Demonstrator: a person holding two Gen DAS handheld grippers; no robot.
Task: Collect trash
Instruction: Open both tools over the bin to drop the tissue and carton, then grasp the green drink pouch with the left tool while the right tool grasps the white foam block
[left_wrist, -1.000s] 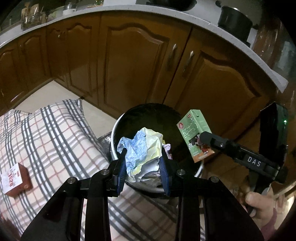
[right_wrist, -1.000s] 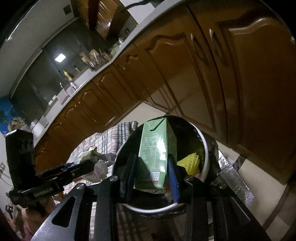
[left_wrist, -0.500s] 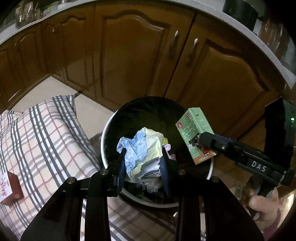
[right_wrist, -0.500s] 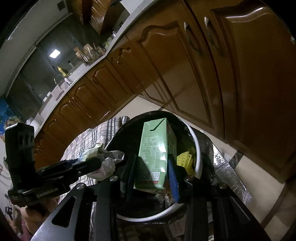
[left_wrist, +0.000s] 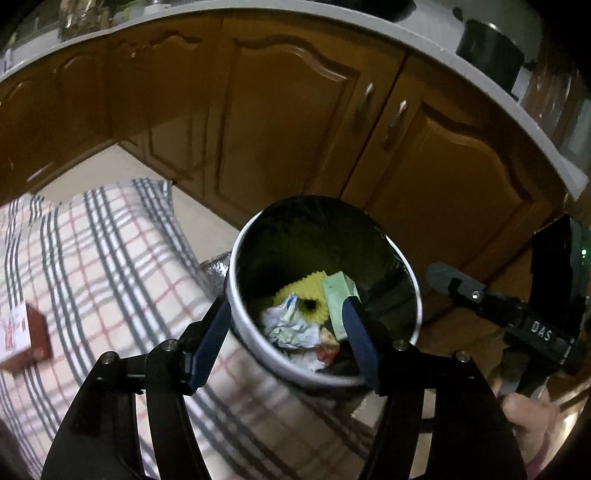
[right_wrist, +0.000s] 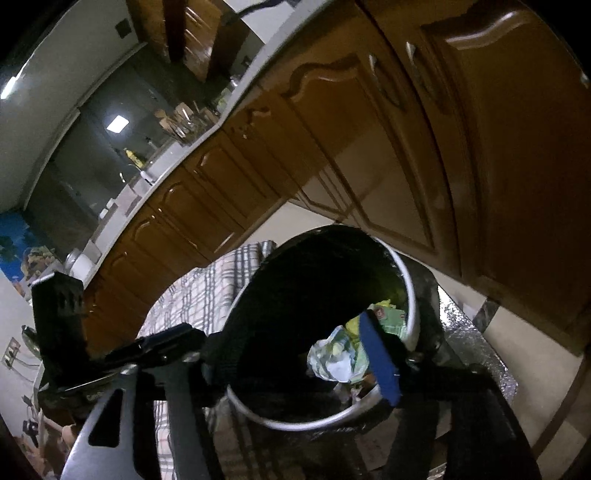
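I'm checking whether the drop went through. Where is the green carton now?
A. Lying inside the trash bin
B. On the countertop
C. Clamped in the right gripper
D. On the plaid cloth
A: the green carton lies inside the trash bin beside the crumpled paper, and both the left gripper and right gripper are open and empty.

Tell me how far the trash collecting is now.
Done: the crumpled paper wad and green carton lie inside the round white-rimmed bin. In hand: nothing; left gripper and right gripper are open. Left: the red-brown box on the checked cloth.
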